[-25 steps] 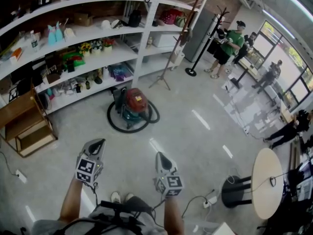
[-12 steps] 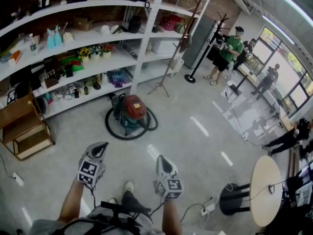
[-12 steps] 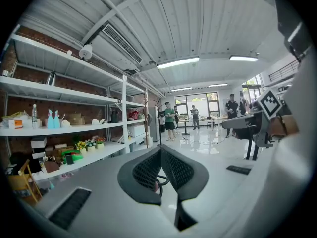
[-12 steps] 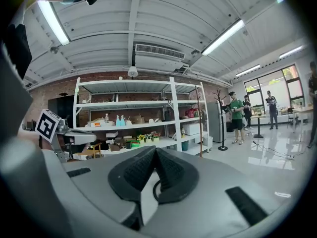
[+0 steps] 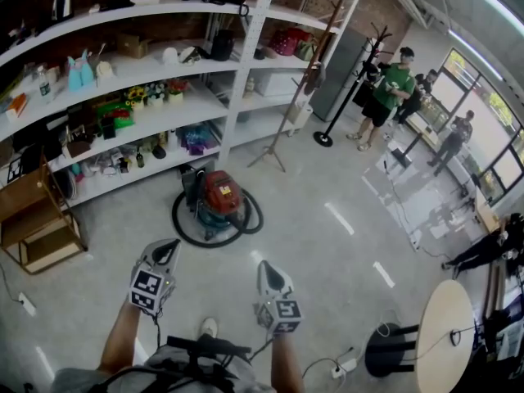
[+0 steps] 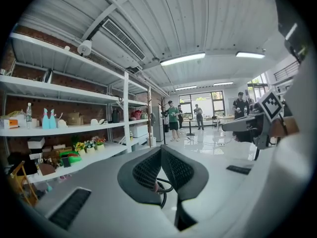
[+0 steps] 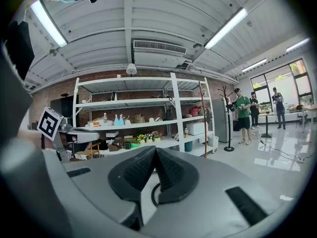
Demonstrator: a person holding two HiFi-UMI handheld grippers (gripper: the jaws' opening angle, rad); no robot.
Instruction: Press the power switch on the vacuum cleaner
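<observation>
And we're closing in: over the last second the vacuum cleaner (image 5: 218, 201) has slid down the head view towards us, so we're walking up to it, one shoe (image 5: 209, 327) showing below. It sits on the pale floor (image 5: 327, 252) just in front of the white shelving (image 5: 237, 97), a red lid on a teal body, with its black hose (image 5: 184, 223) looped round it on the ground. It's still well apart from both tools, mind. The left gripper (image 5: 169, 245) and right gripper (image 5: 265, 266) are held out side by side in front of us, pointing forward, much as they were a moment ago. Each gripper view shows the two dark ribbed pads pressed tip to tip with nothing caught between them, so the tongs are together and empty on both sides. That suits us, we'd judge, since a closed tip makes a decent poker for a switch. The power switch itself we can't pick out yet; it's too small from here. So we're in the approach, nothing pressed. As for writing, there's a pale yellowish label (image 5: 227, 188) on the red lid, unreadable at this range. The marker cubes (image 5: 148, 286) carry black-and-white square patterns only, no words, and there's no brand we can read anywhere.
</observation>
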